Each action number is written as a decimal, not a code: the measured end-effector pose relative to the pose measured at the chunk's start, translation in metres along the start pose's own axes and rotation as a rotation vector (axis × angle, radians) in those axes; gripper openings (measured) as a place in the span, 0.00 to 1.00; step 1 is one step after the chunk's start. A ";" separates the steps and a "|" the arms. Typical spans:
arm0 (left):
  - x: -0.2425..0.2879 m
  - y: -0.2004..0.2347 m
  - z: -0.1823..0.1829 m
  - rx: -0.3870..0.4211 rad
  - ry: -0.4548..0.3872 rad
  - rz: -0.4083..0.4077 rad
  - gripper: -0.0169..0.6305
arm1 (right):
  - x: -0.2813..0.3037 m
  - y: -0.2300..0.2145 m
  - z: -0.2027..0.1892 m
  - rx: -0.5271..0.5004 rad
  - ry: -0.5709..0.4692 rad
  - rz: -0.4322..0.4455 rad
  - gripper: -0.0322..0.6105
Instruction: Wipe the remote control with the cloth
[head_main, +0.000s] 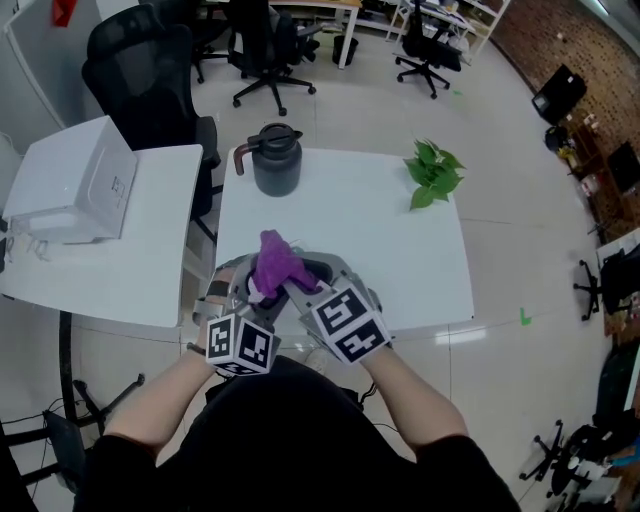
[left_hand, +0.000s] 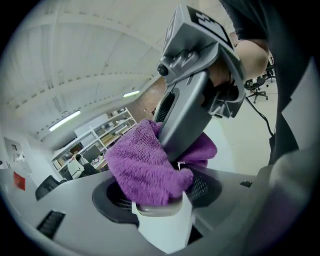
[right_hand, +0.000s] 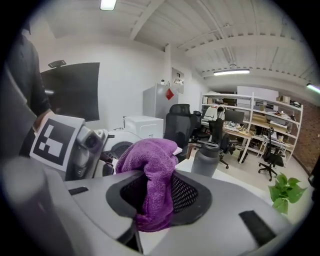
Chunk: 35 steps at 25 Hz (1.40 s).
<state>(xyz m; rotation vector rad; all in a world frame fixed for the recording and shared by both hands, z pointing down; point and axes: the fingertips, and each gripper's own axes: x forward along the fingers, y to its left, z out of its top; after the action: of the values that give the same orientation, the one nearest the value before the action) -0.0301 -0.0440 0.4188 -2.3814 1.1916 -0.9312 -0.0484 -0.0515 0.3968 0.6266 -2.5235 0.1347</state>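
Observation:
Over the front edge of the white table, both grippers meet around a purple cloth. My left gripper is shut on a white remote control, which stands up between its jaws. The cloth lies bunched over the remote's top end. My right gripper is shut on the cloth and presses it onto the remote, of which only a white corner shows past the cloth. In the head view the remote is mostly hidden under cloth and grippers.
A dark grey jug stands at the table's far edge and a small green plant at its far right corner. A white box sits on a second table to the left. Office chairs stand beyond.

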 end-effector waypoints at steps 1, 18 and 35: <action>-0.004 0.001 -0.001 -0.002 -0.007 -0.002 0.43 | 0.000 -0.006 -0.001 0.009 0.001 -0.025 0.24; -0.019 0.010 -0.007 -0.011 -0.038 0.005 0.43 | 0.006 0.052 0.023 -0.025 0.001 0.069 0.23; -0.029 0.007 0.000 -0.109 -0.085 -0.025 0.43 | -0.040 -0.052 0.014 0.065 -0.050 -0.227 0.23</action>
<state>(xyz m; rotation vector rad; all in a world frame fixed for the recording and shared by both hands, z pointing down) -0.0468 -0.0254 0.4032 -2.4998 1.2124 -0.7828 -0.0012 -0.0840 0.3625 0.9478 -2.4824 0.1206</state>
